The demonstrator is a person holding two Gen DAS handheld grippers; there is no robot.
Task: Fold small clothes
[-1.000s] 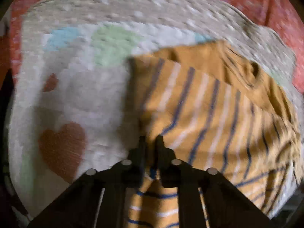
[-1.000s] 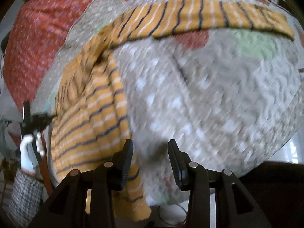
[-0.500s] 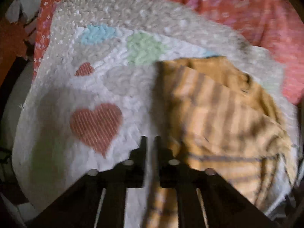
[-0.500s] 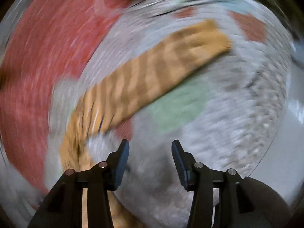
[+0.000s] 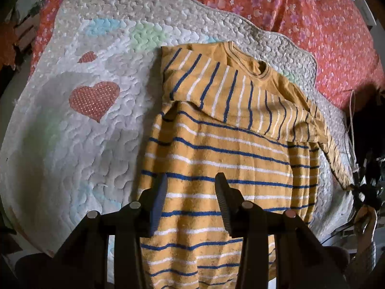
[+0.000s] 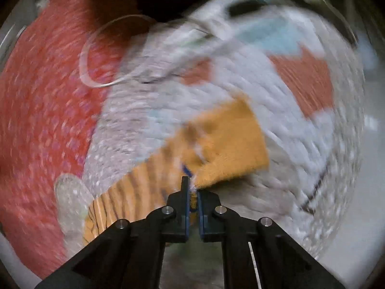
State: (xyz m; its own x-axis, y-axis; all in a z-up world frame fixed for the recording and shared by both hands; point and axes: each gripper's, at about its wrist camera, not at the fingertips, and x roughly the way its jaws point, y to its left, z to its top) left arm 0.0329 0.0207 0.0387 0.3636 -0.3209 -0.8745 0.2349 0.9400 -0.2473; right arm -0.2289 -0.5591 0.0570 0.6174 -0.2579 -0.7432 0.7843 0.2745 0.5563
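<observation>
The left gripper [image 5: 190,192] has let go: a second ago its jaws were pinched on striped cloth, and now they are opening with nothing between them, hovering over the lower body of the orange striped sweater [image 5: 216,159]. One sleeve [image 5: 240,96] now lies folded across the chest, in the upper middle of the left wrist frame, so the first sleeve fold looks done

The right gripper [image 6: 191,187] has gone the other way. Its jaws stood apart over the quilted mat [image 5: 79,144] a moment back; they are now clamped narrow on the edge of the sweater's cuff [image 6: 228,149], at the centre of the right wrist frame. That likely sets up the second sleeve fold

The sweater lies flat on the mat, toward the right of the left wrist frame, with the red floral bedspread [image 5: 312,24] behind it

The right wrist view is badly smeared, so how much cloth sits in the pinch is unclear. The sweater's hem is cut off behind the left gripper at the bottom, and the far sleeve runs off into the dark right edge
</observation>
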